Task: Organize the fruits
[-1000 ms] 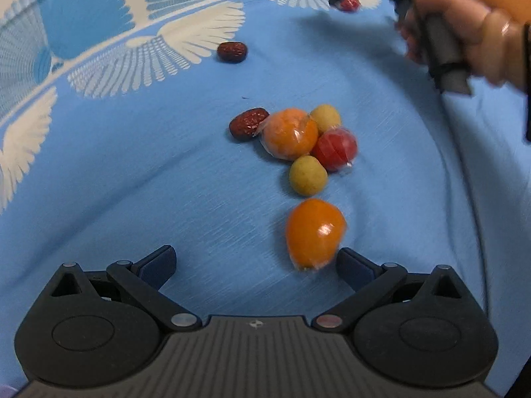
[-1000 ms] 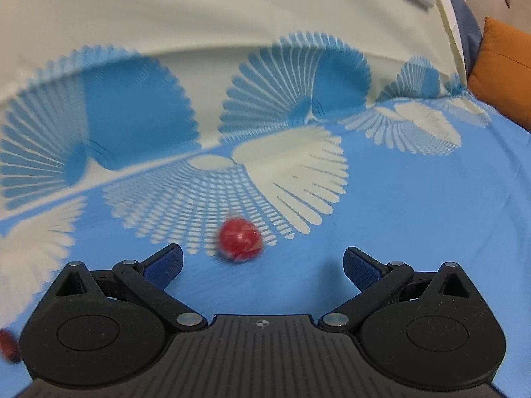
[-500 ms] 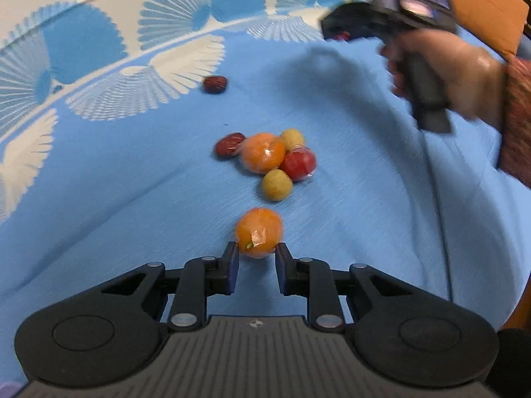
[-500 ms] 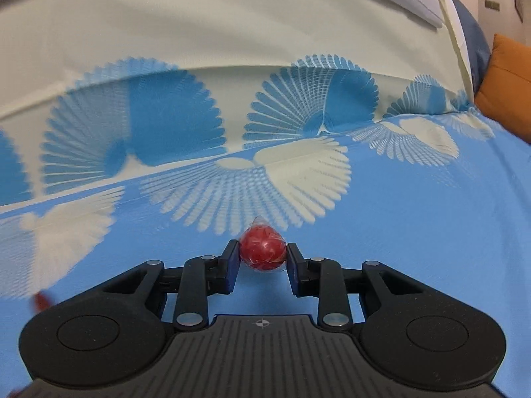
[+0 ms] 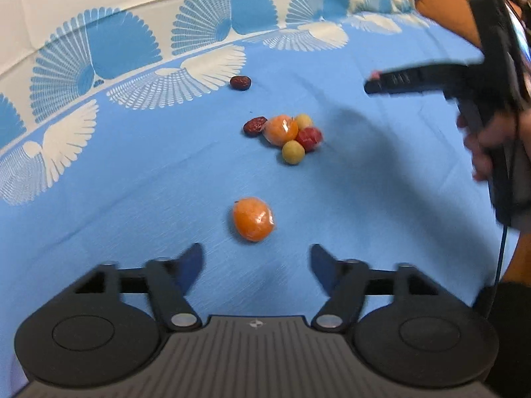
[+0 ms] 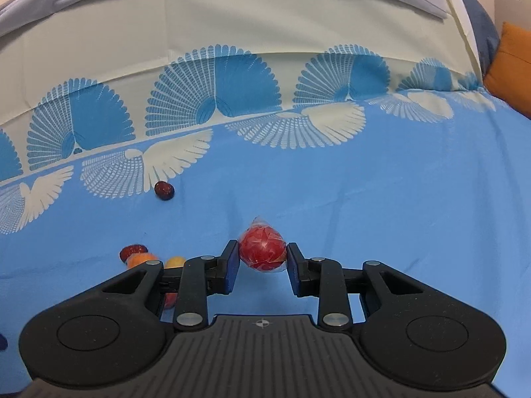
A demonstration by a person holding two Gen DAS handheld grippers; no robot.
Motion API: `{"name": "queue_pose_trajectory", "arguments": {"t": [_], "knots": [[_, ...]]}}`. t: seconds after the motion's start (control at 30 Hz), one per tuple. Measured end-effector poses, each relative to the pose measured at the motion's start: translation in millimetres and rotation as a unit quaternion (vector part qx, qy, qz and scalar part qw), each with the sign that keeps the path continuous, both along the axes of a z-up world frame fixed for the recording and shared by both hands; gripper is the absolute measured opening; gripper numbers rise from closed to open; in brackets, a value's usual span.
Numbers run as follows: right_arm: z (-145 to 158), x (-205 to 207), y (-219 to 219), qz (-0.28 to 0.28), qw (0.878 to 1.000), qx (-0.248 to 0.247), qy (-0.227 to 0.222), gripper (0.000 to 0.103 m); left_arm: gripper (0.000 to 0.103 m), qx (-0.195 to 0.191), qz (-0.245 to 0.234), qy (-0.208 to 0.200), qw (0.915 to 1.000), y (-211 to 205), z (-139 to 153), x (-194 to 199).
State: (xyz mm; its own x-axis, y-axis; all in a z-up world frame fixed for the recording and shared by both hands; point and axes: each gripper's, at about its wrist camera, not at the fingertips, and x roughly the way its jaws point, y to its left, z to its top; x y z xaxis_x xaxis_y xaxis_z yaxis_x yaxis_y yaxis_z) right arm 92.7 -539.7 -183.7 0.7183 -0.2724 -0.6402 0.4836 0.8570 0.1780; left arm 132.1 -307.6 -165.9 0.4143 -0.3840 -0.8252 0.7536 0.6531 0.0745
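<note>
Right now the left gripper is spread wide with nothing between its fingers. An orange wrapped in clear film lies on the blue cloth just ahead of the fingertips, nearly centred between them and touching neither. Farther ahead sits a cluster: a second orange with a date touching its left side, a red fruit on its right, one yellow fruit on the near side and another behind. A lone date lies beyond that, well apart, at the edge of the white fan pattern.

Up and to the right in the left view, the right gripper hangs above the cloth, held by a hand; it is blurred there. Its own camera shows it clamped on a red fruit in film, both pads pressing its sides. Below and to the left of those fingers, the cluster shows partly behind the left finger linkage. An orange cushion sits far right.
</note>
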Motion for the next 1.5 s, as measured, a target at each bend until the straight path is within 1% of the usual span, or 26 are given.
{"name": "queue_pose_trajectory", "arguments": {"t": [0.07,0.13,0.17,0.23,0.27,0.33,0.43,0.47,0.53,0.6,0.67,0.77,0.9,0.97,1.03,1.13,1.23,1.33,1.5], "knots": [[-5,-2,-1,-0.015,1.000,0.012,0.001,0.032,0.090,-0.006,0.009,0.011,0.9999,-11,-8,11],[-11,-3,-5,-0.031,0.999,0.027,0.000,0.032,0.090,0.003,0.018,0.010,0.9998,-25,-18,22],[-13,-4,-7,-0.038,0.999,0.034,-0.002,0.032,0.087,0.008,0.022,0.011,0.9997,-32,-24,29],[-16,-6,-7,-0.043,0.998,0.044,-0.005,0.032,0.050,0.020,0.032,0.028,0.9989,-41,-36,42],[-16,-6,-7,-0.043,0.998,0.044,-0.006,0.032,0.038,0.028,0.032,0.045,0.9981,-44,-41,47],[-15,-9,-3,-0.039,0.998,0.040,-0.010,0.032,0.037,0.007,0.047,0.050,0.9976,-37,-37,49],[-4,-19,6,-0.039,0.998,0.044,-0.021,0.032,0.037,0.004,0.054,0.038,0.9978,-19,-20,42],[3,-24,11,-0.038,0.998,0.046,-0.029,0.032,0.037,0.002,0.056,0.031,0.9979,-9,-9,37],[24,-38,29,-0.025,0.998,0.042,-0.050,0.032,0.037,0.005,0.067,0.005,0.9977,14,15,23],[48,-57,52,-0.005,0.997,0.037,-0.069,0.032,0.038,0.021,0.087,-0.015,0.9959,42,41,6],[71,-77,81,0.028,0.995,0.035,-0.084,0.032,0.038,0.032,0.111,-0.022,0.9930,72,64,-12],[103,-106,131,0.089,0.990,0.037,-0.103,0.032,0.038,0.041,0.148,-0.024,0.9879,122,97,-41],[134,-142,201,0.176,0.975,0.060,-0.118,0.032,0.038,0.055,0.193,-0.057,0.9780,184,132,-85],[145,-160,237,0.220,0.966,0.069,-0.120,0.032,0.038,0.054,0.215,-0.057,0.9735,209,145,-103],[154,-173,264,0.256,0.957,0.071,-0.119,0.032,0.038,0.054,0.231,-0.050,0.9703,234,154,-120],[158,-193,304,0.304,0.944,0.066,-0.107,0.032,0.038,0.051,0.250,-0.057,0.9653,259,160,-138],[163,-208,335,0.335,0.937,0.031,-0.094,0.032,0.038,0.046,0.268,-0.057,0.9608,284,163,-155],[172,-218,349,0.338,0.936,0.009,-0.094,0.032,0.038,0.029,0.277,-0.044,0.9596,305,165,-166],[180,-227,364,0.330,0.940,-0.014,-0.089,0.032,0.038,0.005,0.287,-0.042,0.9571,325,168,-179]]}}
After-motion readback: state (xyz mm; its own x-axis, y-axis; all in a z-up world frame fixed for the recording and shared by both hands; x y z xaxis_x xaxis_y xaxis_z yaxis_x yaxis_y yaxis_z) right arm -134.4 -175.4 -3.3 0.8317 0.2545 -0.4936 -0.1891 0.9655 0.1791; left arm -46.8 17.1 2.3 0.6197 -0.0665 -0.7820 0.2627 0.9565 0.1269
